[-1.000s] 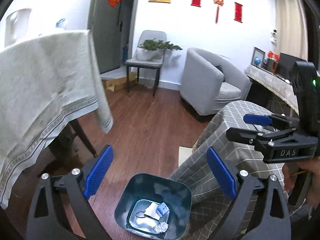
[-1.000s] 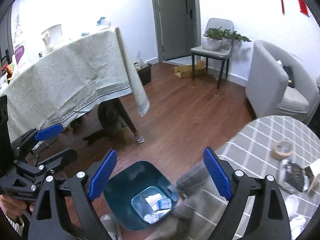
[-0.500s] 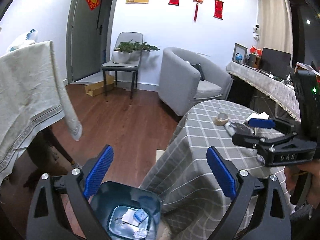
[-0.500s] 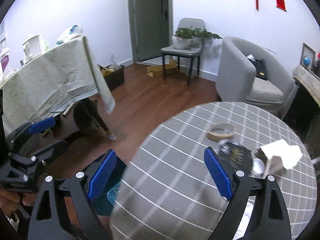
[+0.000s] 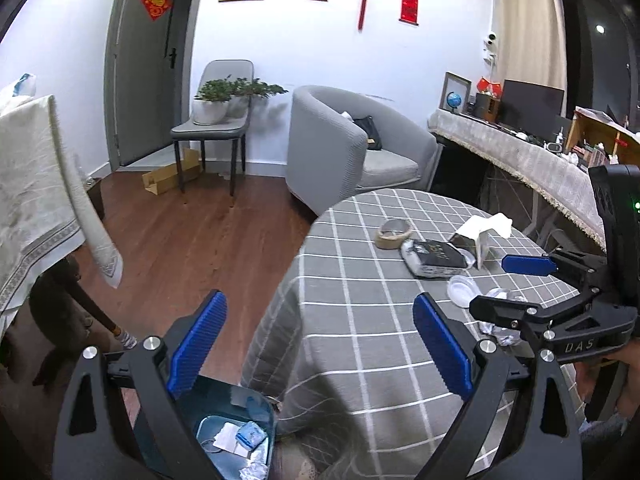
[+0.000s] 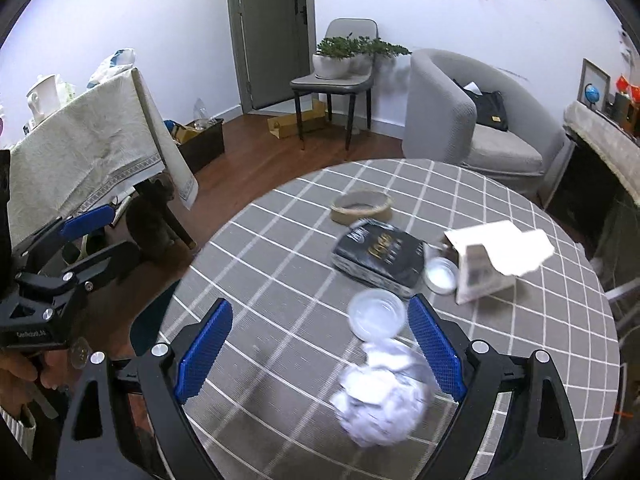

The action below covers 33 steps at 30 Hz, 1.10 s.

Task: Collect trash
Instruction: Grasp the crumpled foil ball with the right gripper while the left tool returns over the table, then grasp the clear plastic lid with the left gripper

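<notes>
A crumpled white paper ball (image 6: 382, 394) lies on the round checked table (image 6: 280, 264), between my right gripper's (image 6: 320, 354) open fingers, nearer the right one. A clear plastic lid (image 6: 376, 318) lies just beyond it. My left gripper (image 5: 318, 350) is open and empty over the table's near left edge. Below it the blue trash bin (image 5: 236, 436) on the floor holds several scraps. In the left wrist view the paper ball (image 5: 498, 330) shows under the right gripper (image 5: 516, 284).
On the table lie a tape roll (image 6: 362, 207), a black packet (image 6: 380, 256), a small white cup (image 6: 440, 274) and a white tissue box (image 6: 488, 264). A cloth-covered table (image 6: 80, 160) stands left, a grey armchair (image 6: 472, 120) and a chair with a plant (image 6: 340, 68) behind.
Both grippers have swung from above the bin on the floor up and right to the round table. The paper ball has come between the right fingers.
</notes>
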{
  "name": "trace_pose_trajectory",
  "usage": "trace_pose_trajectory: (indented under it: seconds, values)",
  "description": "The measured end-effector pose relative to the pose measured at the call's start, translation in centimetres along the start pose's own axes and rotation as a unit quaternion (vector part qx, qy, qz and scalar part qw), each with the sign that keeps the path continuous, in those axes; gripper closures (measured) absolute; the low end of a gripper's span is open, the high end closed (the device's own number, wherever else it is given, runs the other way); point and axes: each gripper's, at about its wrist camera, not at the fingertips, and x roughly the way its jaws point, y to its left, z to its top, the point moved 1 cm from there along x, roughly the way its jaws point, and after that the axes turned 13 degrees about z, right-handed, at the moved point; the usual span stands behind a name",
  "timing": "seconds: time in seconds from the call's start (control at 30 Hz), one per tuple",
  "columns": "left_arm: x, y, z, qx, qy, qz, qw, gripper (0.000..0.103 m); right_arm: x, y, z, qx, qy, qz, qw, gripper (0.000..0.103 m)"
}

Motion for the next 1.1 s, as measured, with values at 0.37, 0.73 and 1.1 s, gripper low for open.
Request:
trace_pose_trajectory:
  seconds: [0.37,0.73,1.1]
  values:
    - [0.9,-3.3,0.4,-0.004,0.002,-0.016,0.9999,0.007,-0.5,-3.1,-2.4,0.026,0.023,0.012,0.999,0.013]
    - [1.7,-6.8,0.6,-0.002,0.001,-0.03,0.9996,0.007,-1.3,-4.7,-3.9,0.043,0.025,0.067,0.996,0.051]
    - [3.1,-11.0,0.2,0.041,0.025,-0.041,0.998,0.008,-4.9,-8.1,-4.5,0.064,-0.02,0.05,0.996,0.052]
